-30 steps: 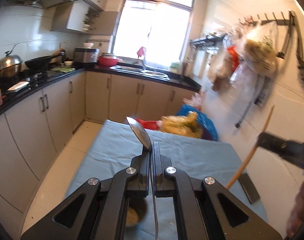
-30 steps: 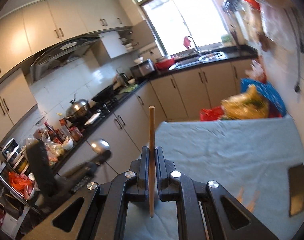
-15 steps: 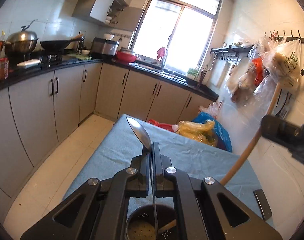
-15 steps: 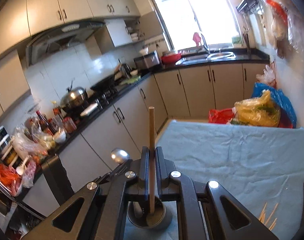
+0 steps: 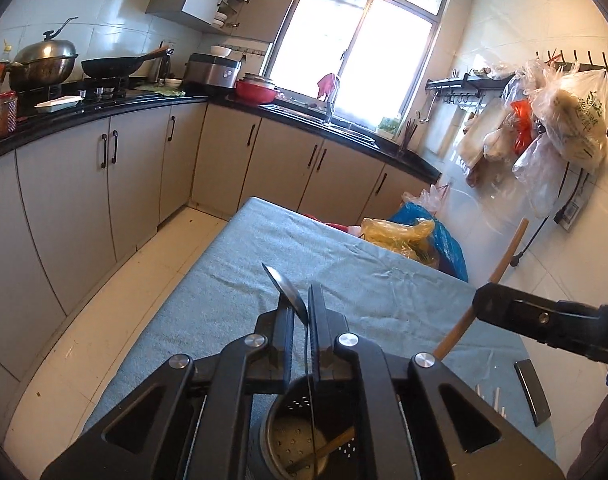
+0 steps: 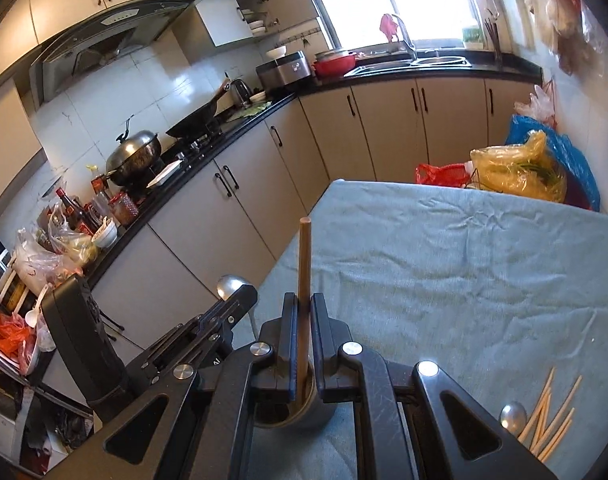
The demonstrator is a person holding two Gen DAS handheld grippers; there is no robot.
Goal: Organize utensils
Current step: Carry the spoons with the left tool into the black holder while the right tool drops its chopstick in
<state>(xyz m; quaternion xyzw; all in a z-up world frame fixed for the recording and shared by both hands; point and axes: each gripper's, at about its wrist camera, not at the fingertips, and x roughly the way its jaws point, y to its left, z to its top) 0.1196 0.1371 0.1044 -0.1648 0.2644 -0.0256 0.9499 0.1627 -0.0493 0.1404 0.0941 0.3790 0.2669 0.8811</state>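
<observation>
Left gripper [image 5: 300,320]: jaws clenched on a spoon [image 5: 286,286], bowl up, handle hanging into the holder [image 5: 304,436], evidently for standing it there.

Holder: perforated metal cup on the blue cloth [image 5: 344,272], directly beneath both grippers.

Right gripper [image 6: 302,320]: jaws clamped on a wooden stick [image 6: 305,264], its lower end inside the cup.

Chopsticks [image 6: 552,416]: loose on the cloth, right, seemingly awaiting collection.
</observation>
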